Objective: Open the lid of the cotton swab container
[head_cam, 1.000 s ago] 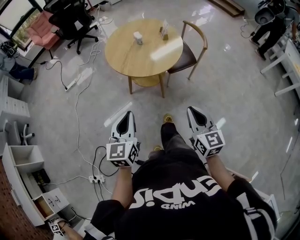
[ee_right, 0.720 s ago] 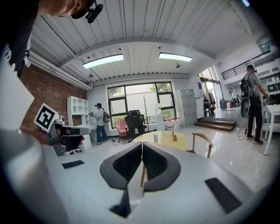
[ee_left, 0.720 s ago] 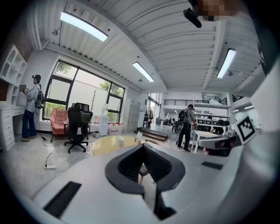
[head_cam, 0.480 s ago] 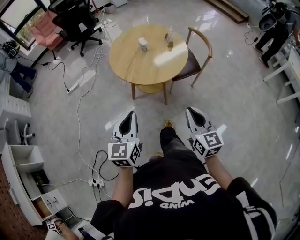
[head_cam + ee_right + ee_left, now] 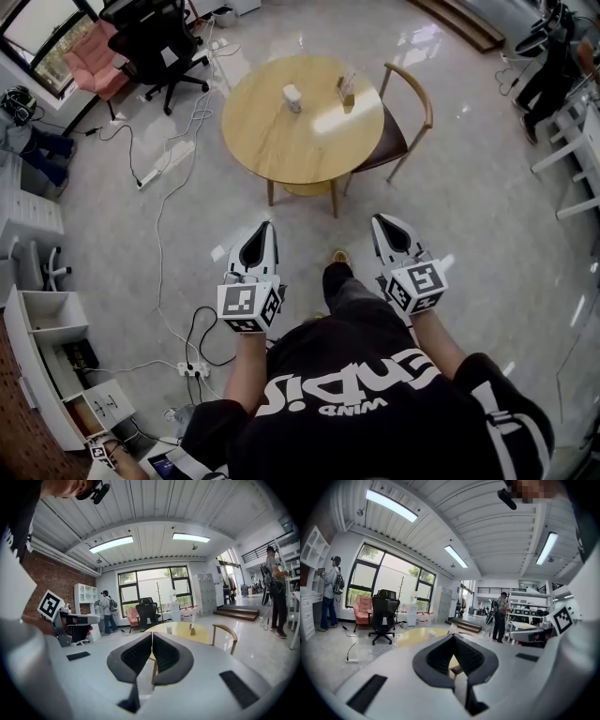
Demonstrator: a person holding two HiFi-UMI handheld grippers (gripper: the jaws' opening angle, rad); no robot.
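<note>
My worry is tipping the small white cotton swab container (image 5: 292, 97) standing on the round table (image 5: 281, 141) by reaching from too far off, since my left gripper (image 5: 261, 230) and right gripper (image 5: 386, 223) hang well short of that table, both jaws fully closed and empty.

Left gripper (image 5: 258, 236), right gripper (image 5: 390, 230) — both closed, empty

Black, white-lettered T-shirt (image 5: 356, 398); white, marker-cubed left tongs (image 5: 262, 226) and right tongs (image 5: 382, 219).
</note>
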